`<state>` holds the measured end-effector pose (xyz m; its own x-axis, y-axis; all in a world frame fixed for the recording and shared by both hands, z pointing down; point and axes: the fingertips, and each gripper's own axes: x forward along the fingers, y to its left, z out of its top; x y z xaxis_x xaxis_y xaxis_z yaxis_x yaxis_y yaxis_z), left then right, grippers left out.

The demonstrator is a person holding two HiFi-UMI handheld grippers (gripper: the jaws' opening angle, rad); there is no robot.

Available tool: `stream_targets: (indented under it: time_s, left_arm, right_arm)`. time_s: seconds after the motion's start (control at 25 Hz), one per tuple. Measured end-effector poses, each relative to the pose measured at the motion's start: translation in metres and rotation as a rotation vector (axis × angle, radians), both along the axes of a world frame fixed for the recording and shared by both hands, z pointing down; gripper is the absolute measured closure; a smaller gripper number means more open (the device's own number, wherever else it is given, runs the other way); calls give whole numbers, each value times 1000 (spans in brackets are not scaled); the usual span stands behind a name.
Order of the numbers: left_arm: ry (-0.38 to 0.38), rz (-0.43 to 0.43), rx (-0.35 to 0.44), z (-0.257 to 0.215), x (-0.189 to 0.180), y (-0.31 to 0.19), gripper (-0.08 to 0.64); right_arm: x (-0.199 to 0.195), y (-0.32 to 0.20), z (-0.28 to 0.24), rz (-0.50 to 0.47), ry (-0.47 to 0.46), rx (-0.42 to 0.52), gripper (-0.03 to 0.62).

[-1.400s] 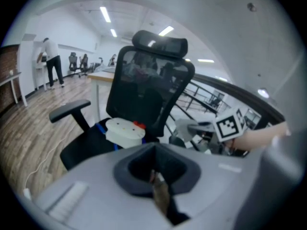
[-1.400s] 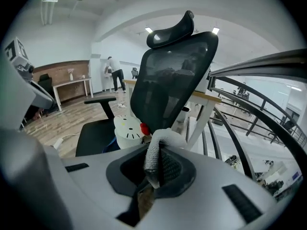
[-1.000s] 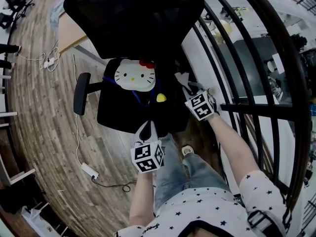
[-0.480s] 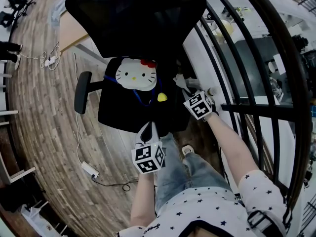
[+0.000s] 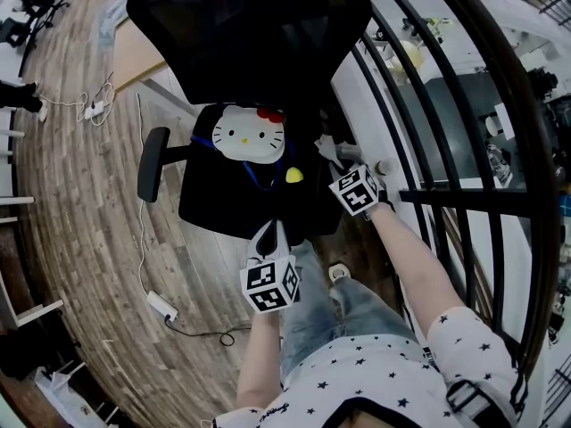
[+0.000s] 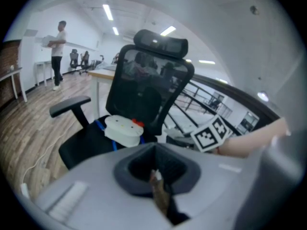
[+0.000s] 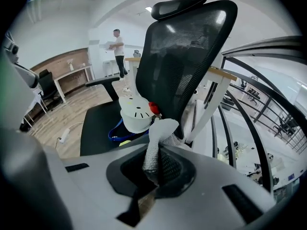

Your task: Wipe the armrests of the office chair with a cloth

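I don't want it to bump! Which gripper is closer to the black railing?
Right. The right gripper, holding the cloth, is beside the railing; the left gripper is by the chair seat's front edge, farther off.

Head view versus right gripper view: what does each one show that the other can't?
Only the head view shows both grippers, the left gripper and the right gripper, plus the wearer's jeans and shoe. Only the right gripper view shows its jaws clamped on the grey cloth, and a person standing far off. Both show the office chair, the white cat-face toy on its seat, and the railing.
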<state>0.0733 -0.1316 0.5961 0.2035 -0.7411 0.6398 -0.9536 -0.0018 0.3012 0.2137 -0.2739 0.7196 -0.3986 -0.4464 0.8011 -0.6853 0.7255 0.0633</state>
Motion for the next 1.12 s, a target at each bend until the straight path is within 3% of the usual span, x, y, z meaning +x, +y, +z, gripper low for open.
stream_targets:
  time_s: [1.12]
  left_arm:
    - [17,-40,17,-14,10,36,557]
  right_arm:
    - [-9,81,-2,-93,8,-49,566]
